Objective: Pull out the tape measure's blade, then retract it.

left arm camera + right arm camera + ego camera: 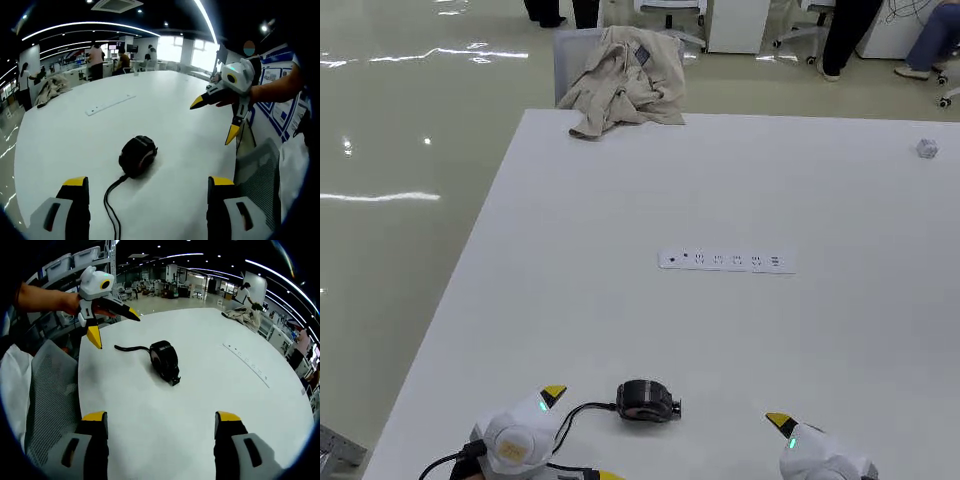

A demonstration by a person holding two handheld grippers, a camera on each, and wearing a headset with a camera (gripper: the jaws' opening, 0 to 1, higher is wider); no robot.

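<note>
While a broad white tabletop [620, 200] stretches across an open-plan office with a glossy floor, a beige jacket [623, 80] lies crumpled on its far edge, draped partly over the back of a grey chair [566, 55] pushed up against it. People stand and sit among desks in the background. A white power strip [725, 261] lies flat near the middle of the tabletop, well apart from everything else. Close to the near edge, a person holds a pair of white, yellow-tipped tongs in each hand. The left tongs [147, 181] are spread wide apart and grip nothing, hovering just above the surface. The right tongs [161, 416] are likewise spread wide and empty, held above the surface on the other side. Between the two, touching neither, a black tape measure [645, 400] rests on the tabletop, somewhat nearer the left tongs. Its blade is wound into the case, with just the end hook showing at the mouth on the side facing the right tongs. A thin black strap [582, 412] curls from the case toward the left tongs. Far off, near the right edge, sits a small crumpled ball of paper [927, 148].
</note>
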